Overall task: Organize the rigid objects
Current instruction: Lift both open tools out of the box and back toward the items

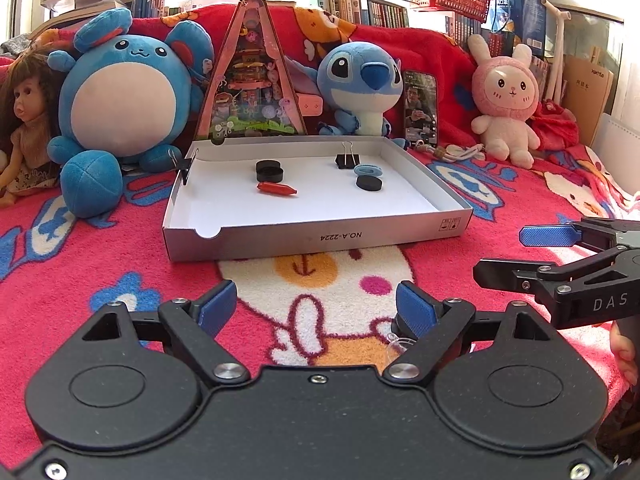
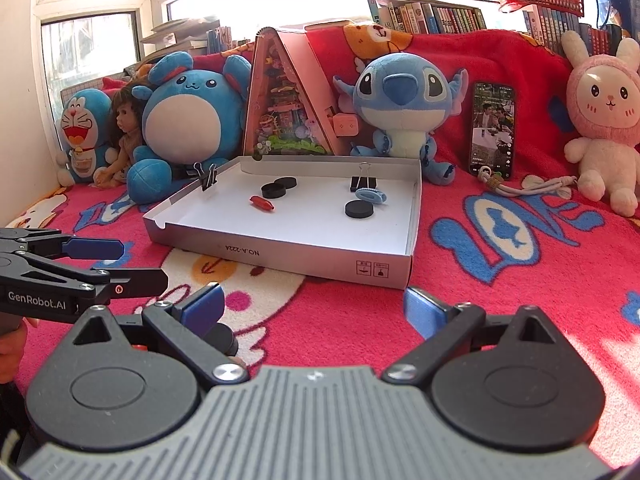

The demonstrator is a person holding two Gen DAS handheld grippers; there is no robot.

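On the red blanket (image 1: 500,216), the left gripper (image 1: 316,308) hovers with its blue fingers spread wide and holding nothing, short of the shallow white box (image 1: 312,236). Inside the box lie, left to right, two black discs (image 1: 269,171) (overlapping), a red piece (image 1: 277,189), a binder clip (image 1: 347,159) and another black disc (image 1: 369,182). The right gripper (image 2: 310,312) is likewise spread and empty.

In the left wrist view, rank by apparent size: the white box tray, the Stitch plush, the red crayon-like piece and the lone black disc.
1. White box tray
2. Stitch plush
3. Red crayon-like piece and lone black disc: look alike in size, so unranked.
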